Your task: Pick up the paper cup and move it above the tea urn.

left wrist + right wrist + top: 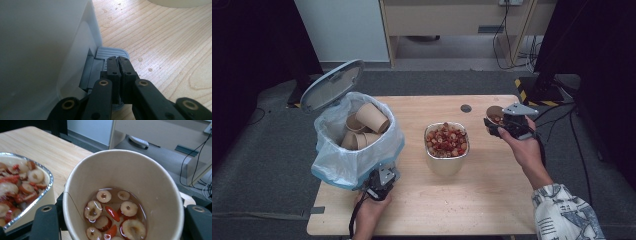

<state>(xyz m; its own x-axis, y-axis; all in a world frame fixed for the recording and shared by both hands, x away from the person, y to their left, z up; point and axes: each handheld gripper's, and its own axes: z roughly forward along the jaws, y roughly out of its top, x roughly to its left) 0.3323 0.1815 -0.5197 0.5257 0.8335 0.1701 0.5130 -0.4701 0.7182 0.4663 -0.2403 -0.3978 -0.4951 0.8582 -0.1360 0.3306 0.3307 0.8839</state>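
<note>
Cup [122,202] work is partly done: several empty cups [367,125] already lie in the lined bin [357,150] at the table's [492,210] left edge, and the foil tray [446,145] at the centre is heaped with fruit slices. The right gripper [504,122], near the right edge, is clamped around one more cup, held upright above the table, with date slices, red berries and liquid inside. The left gripper [117,63] has its jaws pressed together, empty, resting on the bin's pedal [112,53] near the front left corner, with the lid [332,85] standing open. Left to do, as I judge it: tip this cup's contents into the tray, then drop the cup in the bin.
</note>
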